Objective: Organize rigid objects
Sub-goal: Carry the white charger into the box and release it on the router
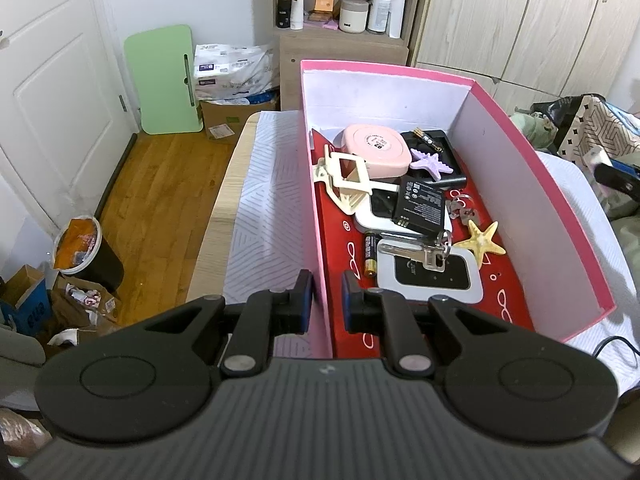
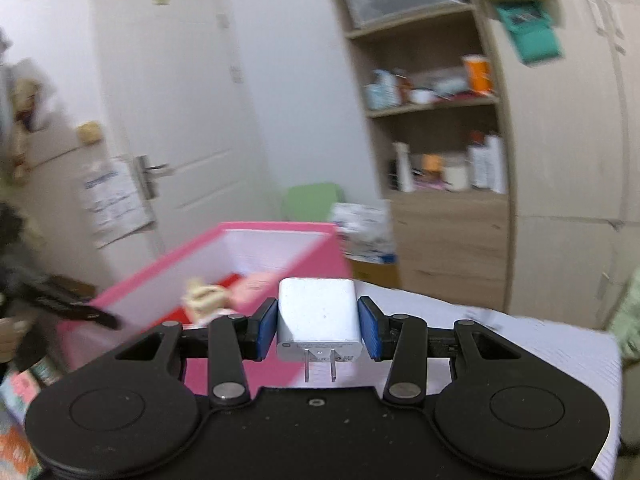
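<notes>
Charger (image 2: 317, 314), white w/ prongs facing the camera, sits clamped between the right gripper (image 2: 318, 328) fingers, up in the air near the pink box (image 1: 556, 208). Left gripper (image 1: 327, 300) fingers pinch the box's near-left wall.

Both grippers, left (image 1: 326, 300) and right (image 2: 318, 328), are black, with blue pads (image 2: 267, 326), round discs and silver pivot screws.

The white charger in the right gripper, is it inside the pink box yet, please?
Not yet: the white charger sits between the right gripper pads, outside the pink box.
</notes>
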Available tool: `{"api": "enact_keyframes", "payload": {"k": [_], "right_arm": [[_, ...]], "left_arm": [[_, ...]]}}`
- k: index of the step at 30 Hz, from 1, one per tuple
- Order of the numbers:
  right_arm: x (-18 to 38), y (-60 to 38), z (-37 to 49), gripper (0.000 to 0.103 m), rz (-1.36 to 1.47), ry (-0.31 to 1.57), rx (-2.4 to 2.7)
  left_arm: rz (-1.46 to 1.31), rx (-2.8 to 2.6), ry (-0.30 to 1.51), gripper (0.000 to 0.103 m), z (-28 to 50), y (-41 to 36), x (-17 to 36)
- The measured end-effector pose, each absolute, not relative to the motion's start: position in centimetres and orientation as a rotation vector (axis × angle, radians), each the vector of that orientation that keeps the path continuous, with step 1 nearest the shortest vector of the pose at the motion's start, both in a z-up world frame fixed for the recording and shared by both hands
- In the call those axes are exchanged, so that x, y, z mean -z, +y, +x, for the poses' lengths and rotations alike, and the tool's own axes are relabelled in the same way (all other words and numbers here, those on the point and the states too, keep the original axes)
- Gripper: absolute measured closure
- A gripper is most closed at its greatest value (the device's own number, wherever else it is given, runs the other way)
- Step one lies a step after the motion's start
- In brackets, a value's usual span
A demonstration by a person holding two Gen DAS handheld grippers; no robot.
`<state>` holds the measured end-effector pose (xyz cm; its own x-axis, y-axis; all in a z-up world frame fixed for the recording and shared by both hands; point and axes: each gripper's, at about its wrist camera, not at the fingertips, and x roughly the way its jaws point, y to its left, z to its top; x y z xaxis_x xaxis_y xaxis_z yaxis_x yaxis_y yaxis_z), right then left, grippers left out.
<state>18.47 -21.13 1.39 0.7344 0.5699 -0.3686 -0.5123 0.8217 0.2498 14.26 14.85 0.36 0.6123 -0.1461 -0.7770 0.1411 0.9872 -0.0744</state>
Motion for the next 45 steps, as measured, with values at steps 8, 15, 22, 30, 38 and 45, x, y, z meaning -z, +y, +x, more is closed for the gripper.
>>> {"api": "enact_keyframes", "payload": {"k": [8,15,22,30,38,45], "right_arm": [[-3.6,-16.3,18.5,0.054,0.24,0.517,-0.801],[-3.1,-11.1,21.5,0.054,0.382,0.733,-0.888],[-1.9,-6.8,24.1,0.054,0.38,0.954,-0.851],[-1.0,-2.7,26.1,0.054,0.171,1.085,-0.771],[-1.2,-1.7,26.1,0.054,-0.007,1.101,-0.726],[0.2,-2.5,26.6,0.055,-0.063,1.158,-0.683]], "left_arm": [[-0.025,0.178,0.882,0.09,14.3,15.1,-0.3],[-0.05,0.191,0.877,0.09,14.1,15.7,-0.1],[-0.056,0.198,0.881,0.09,14.5,15.8,-0.1],[-0.085,0.209,0.907,0.09,14.9,16.3,-0.1],[-0.103,0.232,0.935,0.09,15.4,16.7,0.0],[-0.096,0.244,0.951,0.09,15.7,16.6,-0.2]]}}
